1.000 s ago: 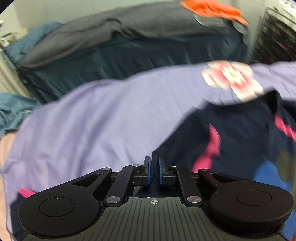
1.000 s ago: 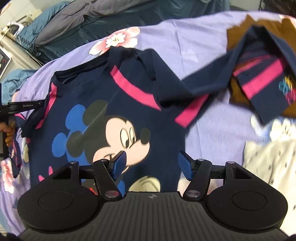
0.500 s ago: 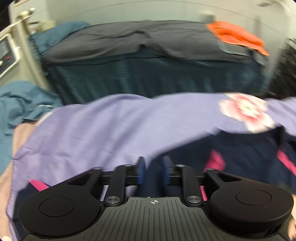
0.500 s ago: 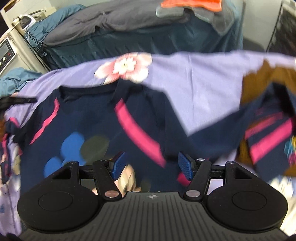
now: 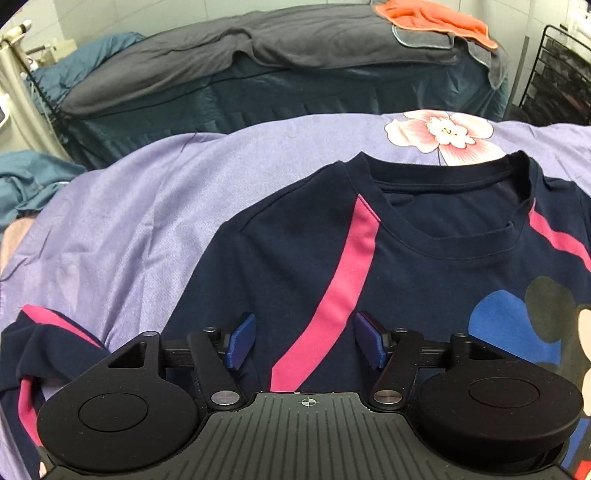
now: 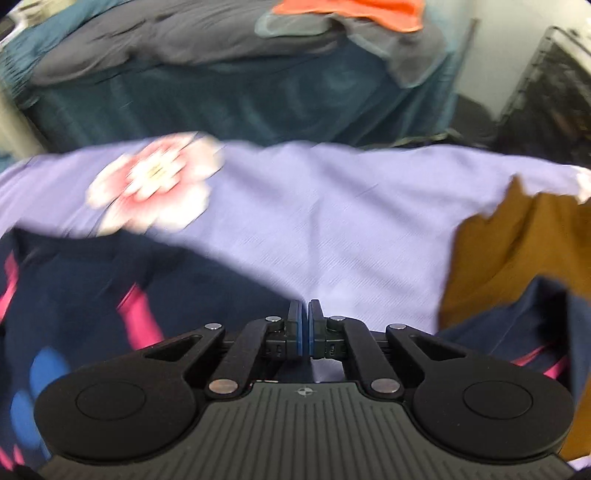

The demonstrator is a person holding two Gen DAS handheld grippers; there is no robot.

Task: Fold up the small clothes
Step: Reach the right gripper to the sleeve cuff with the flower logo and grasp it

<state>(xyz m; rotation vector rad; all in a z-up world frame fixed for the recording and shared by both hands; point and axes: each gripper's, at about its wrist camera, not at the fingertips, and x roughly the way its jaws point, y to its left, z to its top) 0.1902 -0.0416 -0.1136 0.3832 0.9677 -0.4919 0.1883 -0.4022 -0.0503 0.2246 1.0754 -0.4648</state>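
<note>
A small navy T-shirt (image 5: 424,266) with pink stripes and a Mickey Mouse print lies face up on the lilac floral sheet (image 5: 147,206), neckline toward the far side. My left gripper (image 5: 304,341) is open and empty, low over the shirt's left shoulder. Its left sleeve (image 5: 44,343) lies crumpled at the left. In the blurred right wrist view the shirt (image 6: 92,280) is at the left. My right gripper (image 6: 305,325) is shut at the shirt's right edge; whether cloth is between the pads I cannot tell.
A brown garment (image 6: 509,251) and another navy striped piece (image 6: 517,332) lie at the right. Behind the sheet stands a dark blue covered bed (image 5: 295,92) with a grey blanket and an orange cloth (image 5: 436,14). A black wire rack (image 5: 561,74) is at the far right.
My left gripper was shut on the shirt's left shoulder edge and has opened and let go. My right gripper was open over the shirt, moved to its right edge and shut.
</note>
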